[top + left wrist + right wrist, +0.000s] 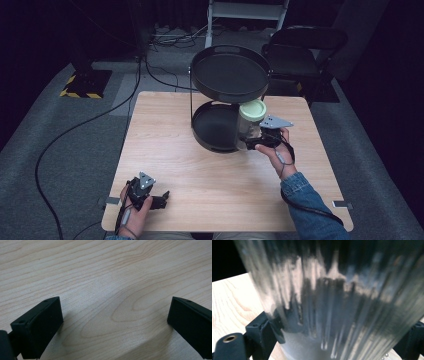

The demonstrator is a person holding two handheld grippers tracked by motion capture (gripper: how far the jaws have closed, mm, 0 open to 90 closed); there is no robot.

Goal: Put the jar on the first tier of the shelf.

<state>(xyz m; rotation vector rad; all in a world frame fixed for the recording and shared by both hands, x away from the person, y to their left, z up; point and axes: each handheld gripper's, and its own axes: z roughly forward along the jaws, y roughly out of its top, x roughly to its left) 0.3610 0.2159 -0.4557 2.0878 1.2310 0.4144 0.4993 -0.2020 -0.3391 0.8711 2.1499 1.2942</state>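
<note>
Glass jar gripped at the edge of a two-tier tray stand

Ribbed clear glass jar (251, 124) with a pale green round lid (253, 108) stands at the right rim of the black round lower tray (212, 127), clamped low on its body by the right gripper (256, 141); the right gripper view shows both black jaws pressed against the fluted wall near the base. Rigid, smooth and breakable, the jar looks moderately heavy and liable to slip, so a firm hold on the straight ribbed side, below the lid, seems safest. One jar, one lid, one black wire-framed stand carrying two trays, the upper tray (230, 74) empty. On the light wooden table (210, 180), the left gripper (159, 200) rests idle near the front edge, jaws spread wide on nothing.
</note>
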